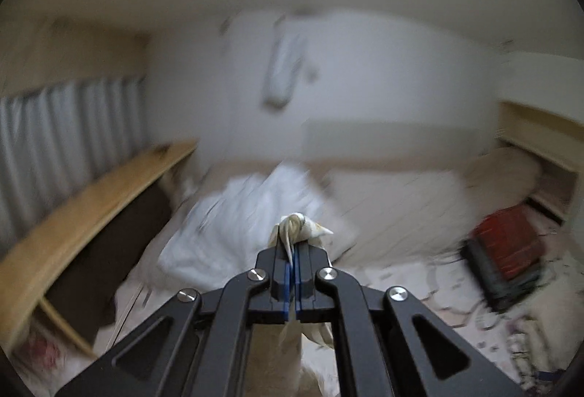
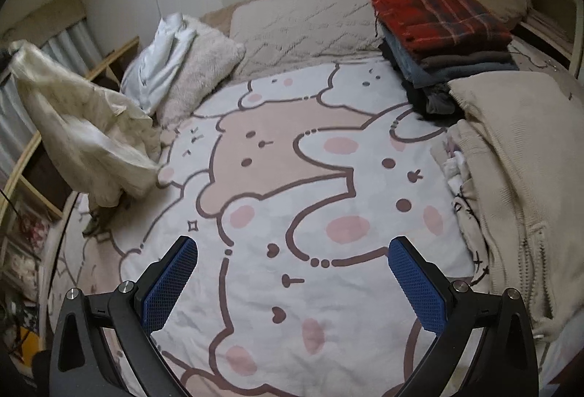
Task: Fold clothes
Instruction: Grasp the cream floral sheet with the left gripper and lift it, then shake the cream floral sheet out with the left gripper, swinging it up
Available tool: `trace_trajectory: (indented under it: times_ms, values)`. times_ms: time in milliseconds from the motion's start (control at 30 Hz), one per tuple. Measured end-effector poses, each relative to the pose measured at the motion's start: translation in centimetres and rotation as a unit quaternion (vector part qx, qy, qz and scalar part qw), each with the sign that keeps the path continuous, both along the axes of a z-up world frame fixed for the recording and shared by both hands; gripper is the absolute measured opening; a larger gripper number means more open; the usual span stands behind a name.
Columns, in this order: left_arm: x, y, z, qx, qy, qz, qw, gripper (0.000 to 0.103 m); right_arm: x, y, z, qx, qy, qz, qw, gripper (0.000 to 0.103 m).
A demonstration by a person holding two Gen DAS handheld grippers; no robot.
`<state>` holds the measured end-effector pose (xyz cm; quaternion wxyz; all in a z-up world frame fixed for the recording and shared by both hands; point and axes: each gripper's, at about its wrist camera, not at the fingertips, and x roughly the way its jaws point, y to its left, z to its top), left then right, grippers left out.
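Cream garment (image 2: 84, 126) — clamped in left gripper (image 1: 295, 243), hung clear to drape; right gripper (image 2: 292, 273) — spread wide over bed (image 2: 277, 178).

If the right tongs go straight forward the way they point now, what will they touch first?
Most likely the white bedspread with cartoon bear print. The open right tongs point down at its bare middle, and nothing lies between. The stack of folded clothes topped by a red plaid blanket sits off to the right.

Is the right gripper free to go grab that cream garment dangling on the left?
Probably yes: the right gripper is open and empty, and only bare bedspread lies between it and the cream garment, which the left gripper holds up.
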<state>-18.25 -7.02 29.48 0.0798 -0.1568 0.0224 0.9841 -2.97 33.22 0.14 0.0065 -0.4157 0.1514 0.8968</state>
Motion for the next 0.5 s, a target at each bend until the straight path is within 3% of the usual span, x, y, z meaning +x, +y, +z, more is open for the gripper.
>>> trace_trajectory:
  times_ms: [133,267,400,500]
  values:
    - [4.9,4.8,6.5,0.004,0.055,-0.073,0.9958,0.002,1.0,0.9,1.0,-0.009,0.017,-0.009,1.0,0.103]
    - [9.6,8.4,12.5,0.013,0.113,-0.126,0.9856,0.002,1.7,2.0,1.4,-0.013,0.026,-0.024,0.999,0.103]
    - [12.5,7.9,16.1,0.018,0.162,-0.116,0.9798,0.002,2.3,3.3,1.7,-0.013,0.033,-0.04,0.999,0.103]
    - [12.3,4.4,16.0,0.019,0.156,-0.067,0.9853,0.002,2.8,4.2,2.0,-0.014,0.038,-0.052,0.998,0.103]
